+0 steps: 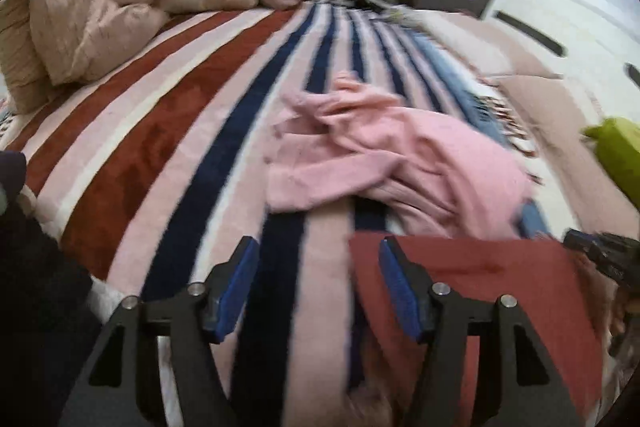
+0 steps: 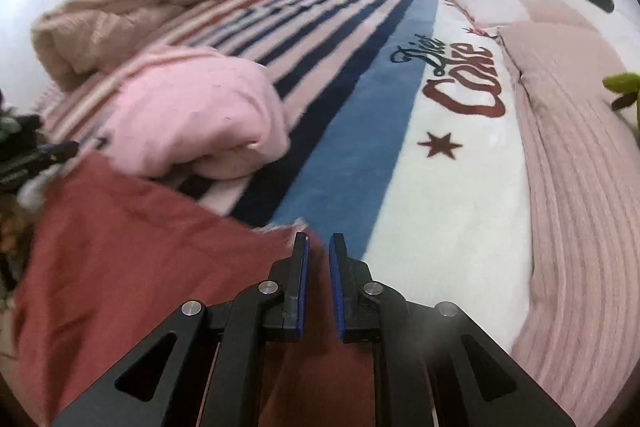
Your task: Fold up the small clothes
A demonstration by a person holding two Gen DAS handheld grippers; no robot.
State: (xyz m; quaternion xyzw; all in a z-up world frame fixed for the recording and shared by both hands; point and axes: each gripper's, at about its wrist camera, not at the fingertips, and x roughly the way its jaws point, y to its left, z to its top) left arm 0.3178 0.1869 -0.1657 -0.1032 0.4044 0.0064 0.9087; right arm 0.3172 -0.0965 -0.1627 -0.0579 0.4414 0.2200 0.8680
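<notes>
**Listener:** What were your two claws doing over the bed?

**Describer:** Your left gripper point(image 1: 316, 283) stood open, its blue pads well apart and nothing between them. Straight beneath that gap ran the navy and pink stripes of the striped blanket point(image 1: 168, 147). The flat red cloth point(image 1: 480, 279) lay just beside and under your left claw's right-hand finger, its straight top edge level with the fingertips.

**Listener:** And the right one?

**Describer:** Your right gripper point(image 2: 319, 247) was nearly closed, pinching the red cloth point(image 2: 140, 247) at its frayed far corner; the fabric ran up between the pads and spread out to the left of the claw. (The picture was blurred there, so how firmly it pressed was hard to judge.)

**Listener:** Was anything else close by?

**Describer:** A crumpled pink garment point(image 1: 384, 155) sat just ahead of your left claw, beyond the red cloth's top edge. From your right claw it lay ahead and to the left point(image 2: 192, 115), touching the red cloth. To the right of that claw stretched a white panel of the blanket with dark red lettering point(image 2: 464, 95) and a star.
</notes>
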